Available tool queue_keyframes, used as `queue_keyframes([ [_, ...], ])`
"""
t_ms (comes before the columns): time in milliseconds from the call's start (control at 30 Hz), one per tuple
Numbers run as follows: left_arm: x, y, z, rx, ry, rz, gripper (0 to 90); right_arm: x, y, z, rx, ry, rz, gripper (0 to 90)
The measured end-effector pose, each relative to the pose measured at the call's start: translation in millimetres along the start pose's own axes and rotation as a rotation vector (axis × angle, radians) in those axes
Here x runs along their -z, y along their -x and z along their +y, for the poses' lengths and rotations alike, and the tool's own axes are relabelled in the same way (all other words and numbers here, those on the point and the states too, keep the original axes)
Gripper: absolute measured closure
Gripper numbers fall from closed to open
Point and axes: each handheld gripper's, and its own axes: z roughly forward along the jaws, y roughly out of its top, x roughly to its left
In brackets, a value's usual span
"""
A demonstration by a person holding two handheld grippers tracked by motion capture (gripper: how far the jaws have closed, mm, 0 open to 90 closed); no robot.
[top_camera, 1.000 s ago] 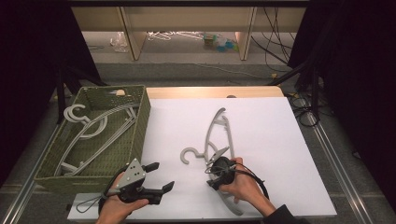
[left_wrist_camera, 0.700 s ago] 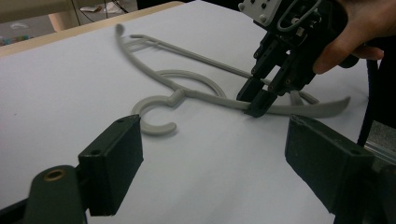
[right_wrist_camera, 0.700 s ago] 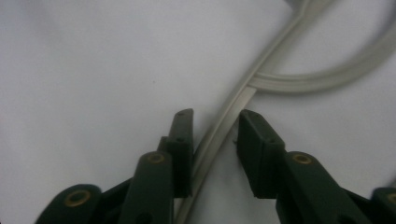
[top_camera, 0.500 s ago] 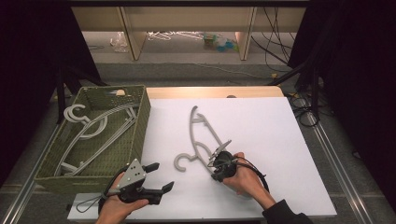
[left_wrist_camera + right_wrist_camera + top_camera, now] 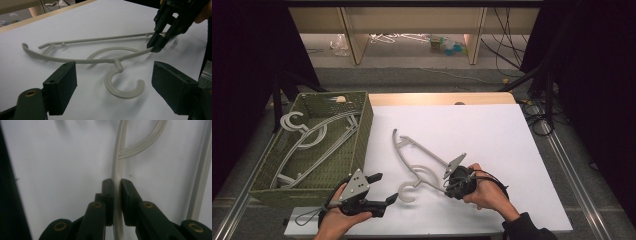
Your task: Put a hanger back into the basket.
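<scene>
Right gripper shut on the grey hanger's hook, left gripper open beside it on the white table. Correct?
Not quite. The right gripper is shut on the grey hanger, but on one of its shoulder arms, not the hook: the left gripper view shows the hook lying free, away from those jaws. The rest holds: the left gripper is open beside it on the white table.

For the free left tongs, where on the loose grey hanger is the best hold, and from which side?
Probably the hanger's thin shoulder bar left of its hook, approached from the person's side. It is slim enough for the open left tongs; the right tongs already clamp the other shoulder.
</scene>
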Motion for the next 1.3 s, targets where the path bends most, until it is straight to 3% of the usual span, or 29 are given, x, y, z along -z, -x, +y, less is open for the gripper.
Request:
queue_keyframes([
  [67, -0.9, 0.3, 1.0, -0.018, -0.013, 0.005, 20.4, 1.8, -2.2, -1.2, 0.013, 0.005, 0.012, 82.2],
  [133, -4.6, -2.1, 3.1, -0.022, -0.009, -0.038, 20.7, 9.2, -8.2, -4.9, 0.030, 0.018, 0.035, 82.1],
  [300, -13.5, -3.1, 4.6, -0.028, -0.047, -0.043, 20.8, 21.3, -15.4, -11.8, 0.060, 0.049, 0.077, 82.1],
  [467, -25.5, -0.1, 7.5, -0.110, -0.101, -0.060, 23.5, 30.9, -22.5, -21.2, 0.090, 0.058, 0.104, 82.0],
  [667, -35.0, 3.5, 9.2, -0.207, -0.146, -0.137, 27.9, 40.9, -23.7, -29.5, 0.125, 0.079, 0.140, 81.8],
  [1033, -48.5, -2.4, 10.3, -0.313, -0.214, -0.120, 28.4, 52.6, -26.5, -36.1, 0.140, 0.093, 0.154, 81.8],
  [1133, -53.9, -2.6, 11.3, -0.320, -0.191, -0.174, 32.2, 52.7, -26.7, -36.8, 0.144, 0.093, 0.160, 81.8],
  [1167, -56.2, -3.1, 11.4, -0.325, -0.191, -0.175, 31.6, 53.4, -26.5, -36.8, 0.146, 0.089, 0.169, 81.8],
  [1233, -61.4, -2.8, 11.5, -0.354, -0.203, -0.216, 34.4, 54.8, -26.2, -37.3, 0.143, 0.092, 0.164, 81.8],
  [1300, -65.4, -1.9, 11.9, -0.383, -0.216, -0.223, 34.7, 56.5, -26.6, -37.5, 0.142, 0.098, 0.170, 81.8],
])
